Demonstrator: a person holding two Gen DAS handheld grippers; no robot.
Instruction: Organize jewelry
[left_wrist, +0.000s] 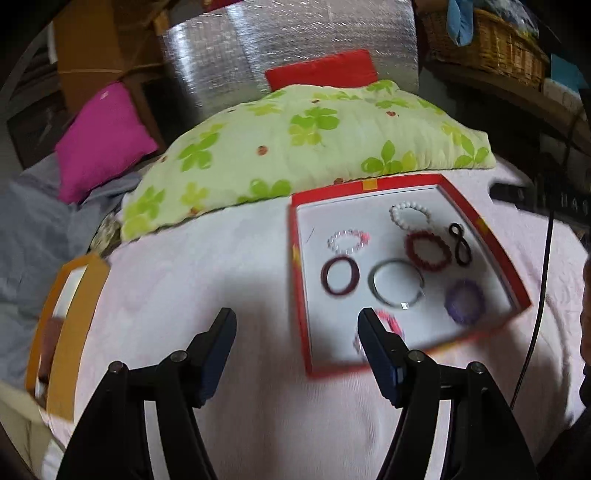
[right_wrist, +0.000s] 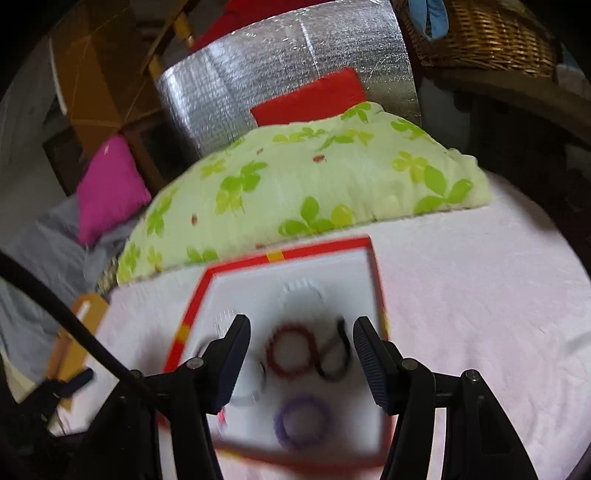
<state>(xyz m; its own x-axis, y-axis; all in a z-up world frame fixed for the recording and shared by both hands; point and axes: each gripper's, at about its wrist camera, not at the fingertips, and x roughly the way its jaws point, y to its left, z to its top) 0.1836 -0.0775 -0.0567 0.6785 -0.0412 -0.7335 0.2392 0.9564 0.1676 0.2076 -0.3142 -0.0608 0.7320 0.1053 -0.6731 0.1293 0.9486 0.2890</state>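
A red-rimmed box with a white floor lies on the pale pink bedcover and holds several bracelets: white beads, dark red beads, a maroon bangle, a silver bangle, a purple one, a black hair tie. My left gripper is open and empty over the box's near left edge; its right finger hides part of a pink bracelet. My right gripper is open and empty above the box, over the dark red bracelet and black tie.
A green flowered pillow lies behind the box. An orange box lid sits at the left. A magenta cushion, a red cushion and a wicker basket are at the back. A black cable hangs at right.
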